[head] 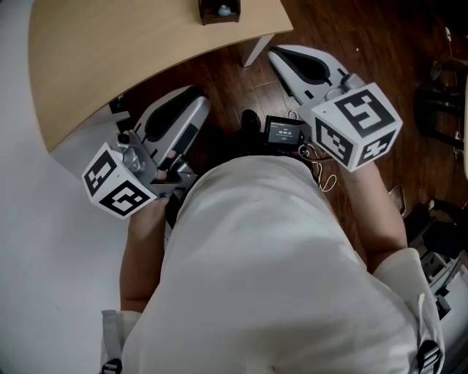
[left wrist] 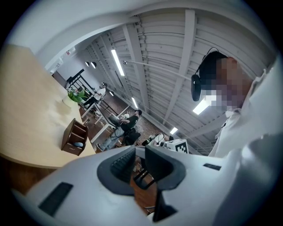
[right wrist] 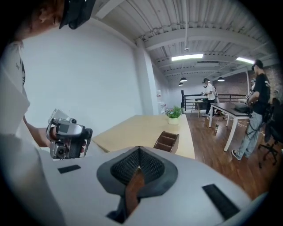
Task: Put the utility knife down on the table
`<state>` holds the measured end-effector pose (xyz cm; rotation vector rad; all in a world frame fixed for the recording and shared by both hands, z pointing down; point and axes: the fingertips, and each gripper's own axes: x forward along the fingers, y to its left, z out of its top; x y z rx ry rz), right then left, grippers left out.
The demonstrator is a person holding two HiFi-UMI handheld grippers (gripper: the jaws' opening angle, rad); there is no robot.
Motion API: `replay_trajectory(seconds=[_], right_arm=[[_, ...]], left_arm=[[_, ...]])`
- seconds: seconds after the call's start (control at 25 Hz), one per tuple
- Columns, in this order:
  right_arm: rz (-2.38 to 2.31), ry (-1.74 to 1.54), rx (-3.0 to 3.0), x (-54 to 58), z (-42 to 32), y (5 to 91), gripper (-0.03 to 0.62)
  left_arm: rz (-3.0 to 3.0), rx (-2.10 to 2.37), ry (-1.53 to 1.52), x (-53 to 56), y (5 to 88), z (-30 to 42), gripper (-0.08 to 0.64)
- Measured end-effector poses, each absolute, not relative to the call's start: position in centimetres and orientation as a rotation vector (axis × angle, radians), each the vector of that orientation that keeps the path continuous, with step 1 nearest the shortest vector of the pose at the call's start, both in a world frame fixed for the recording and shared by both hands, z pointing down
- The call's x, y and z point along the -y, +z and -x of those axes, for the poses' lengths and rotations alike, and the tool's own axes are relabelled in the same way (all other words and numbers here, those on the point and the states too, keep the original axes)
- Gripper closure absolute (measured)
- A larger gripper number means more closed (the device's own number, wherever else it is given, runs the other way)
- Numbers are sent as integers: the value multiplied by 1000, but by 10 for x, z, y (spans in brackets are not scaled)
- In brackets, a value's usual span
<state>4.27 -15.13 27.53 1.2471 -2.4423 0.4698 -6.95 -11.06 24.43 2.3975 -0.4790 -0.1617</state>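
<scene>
No utility knife shows in any view. My left gripper [head: 194, 95] is held close to my body, pointing toward the edge of the light wooden table [head: 146, 44]. In the left gripper view its jaws [left wrist: 139, 152] stand apart with only floor showing between them. My right gripper [head: 275, 53] hovers over the dark floor just right of the table's corner. Its ribbed pads [right wrist: 139, 150] meet at the tip with nothing between them. The left gripper's body [right wrist: 66, 139] appears in the right gripper view, beside the table [right wrist: 137, 128].
A brown desk organizer [head: 219, 10] [right wrist: 166, 141] [left wrist: 74, 137] stands on the table, with a potted plant [right wrist: 174, 114] behind it. A white table leg [head: 257, 50] stands near the right gripper. A small screen device [head: 284, 133] hangs at my waist. People stand by other tables [right wrist: 258, 110].
</scene>
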Motion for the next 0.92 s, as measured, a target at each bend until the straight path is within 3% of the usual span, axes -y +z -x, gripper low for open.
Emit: replay_trajectory(seconds=[0.92], right_arm=[[-1323, 468, 2517, 120, -56, 231, 591]], left_arm=[[-2354, 482, -234, 94, 238, 76, 495]])
